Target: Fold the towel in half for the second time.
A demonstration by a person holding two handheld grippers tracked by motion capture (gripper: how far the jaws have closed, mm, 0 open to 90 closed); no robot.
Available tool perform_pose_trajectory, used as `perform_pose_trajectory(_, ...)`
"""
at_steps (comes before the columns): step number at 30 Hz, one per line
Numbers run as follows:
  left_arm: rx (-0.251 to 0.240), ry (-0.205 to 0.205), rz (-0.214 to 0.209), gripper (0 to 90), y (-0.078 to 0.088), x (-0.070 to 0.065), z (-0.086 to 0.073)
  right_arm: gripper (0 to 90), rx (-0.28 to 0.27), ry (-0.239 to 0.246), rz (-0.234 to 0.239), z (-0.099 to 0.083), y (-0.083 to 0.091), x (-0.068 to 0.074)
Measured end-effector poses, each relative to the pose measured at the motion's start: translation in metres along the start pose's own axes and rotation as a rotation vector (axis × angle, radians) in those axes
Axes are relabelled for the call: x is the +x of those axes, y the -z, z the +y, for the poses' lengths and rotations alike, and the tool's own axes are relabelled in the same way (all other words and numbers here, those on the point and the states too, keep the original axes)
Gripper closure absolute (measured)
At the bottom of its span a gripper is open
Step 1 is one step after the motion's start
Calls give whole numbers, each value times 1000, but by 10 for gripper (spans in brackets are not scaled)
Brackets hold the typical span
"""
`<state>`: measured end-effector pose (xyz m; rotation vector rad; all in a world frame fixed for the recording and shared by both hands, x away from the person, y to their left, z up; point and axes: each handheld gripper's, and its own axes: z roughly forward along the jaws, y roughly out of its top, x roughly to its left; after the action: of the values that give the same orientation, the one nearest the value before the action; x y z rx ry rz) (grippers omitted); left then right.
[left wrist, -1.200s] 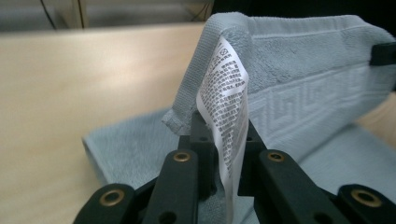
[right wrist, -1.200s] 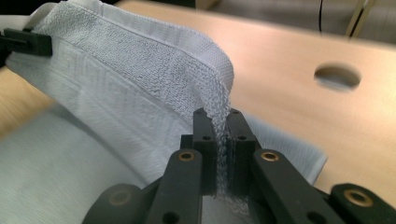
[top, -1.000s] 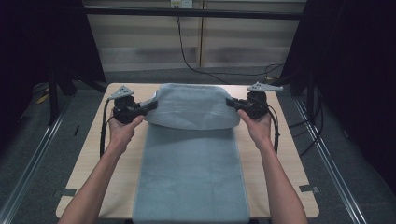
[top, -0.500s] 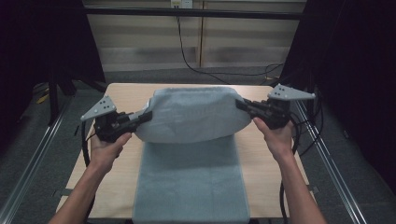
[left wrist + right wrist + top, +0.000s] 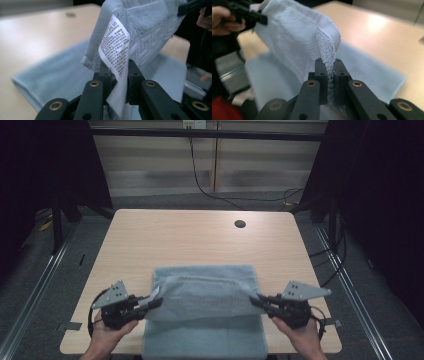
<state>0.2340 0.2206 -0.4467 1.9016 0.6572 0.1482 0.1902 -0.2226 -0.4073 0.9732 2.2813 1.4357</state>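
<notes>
Towel [image 5: 205, 292]: pale blue terry cloth, matt, woven border. Care label [image 5: 115, 42]: smooth white fabric, printed. Worktop [image 5: 200, 237]: light wood-grain laminate, slight sheen. Fingers [image 5: 322, 75]: black matt plastic.

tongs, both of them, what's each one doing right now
Left tongs: closed on a corner of the towel, with its white label between the jaws.
Right tongs: closed on the towel's other corner.

towel [image 5: 205, 320] cut off at bottom edge, label [image 5: 115, 50] print illegible
</notes>
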Motion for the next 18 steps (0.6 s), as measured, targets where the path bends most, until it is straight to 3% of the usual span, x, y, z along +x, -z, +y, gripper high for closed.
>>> perform_pose_trajectory(2, 54, 19, -25, 770, -3, -4, -17, 815, 50, -5, 23, -22, -4, 7)
perform_pose_trajectory(3, 91, 12, -33, 756, -4, -8, -23, 785, 54, -15, 44, -29, -4, 9)
perform_pose_trajectory(5, 117, 30, -62, 730, -2, -15, -32, 765, 76, -17, 73, -46, -1, 16)
perform_pose_trajectory(6, 134, 20, -73, 723, -1, -17, -35, 756, 70, -44, 89, -51, 2, 18)
perform_pose_trajectory(7, 139, 15, -80, 716, 2, -23, -39, 743, 64, -59, 117, -55, 3, 19)
perform_pose_trajectory(9, 131, 8, -114, 678, 9, -28, -41, 704, 83, -53, 122, -64, 9, 27)
perform_pose_trajectory(11, 83, 21, -117, 646, 16, -31, -38, 683, 70, -60, 144, -66, 16, 32)
perform_pose_trajectory(14, 61, 8, -88, 596, 16, -24, -26, 618, 41, -68, 142, -63, 21, 33)
perform_pose_trajectory(17, 30, -11, -64, 581, 6, -2, -5, 629, 30, -51, 126, -52, 18, 23)
perform_pose_trajectory(18, 36, 7, -52, 572, 0, 10, 2, 630, 18, -55, 121, -47, 15, 18)
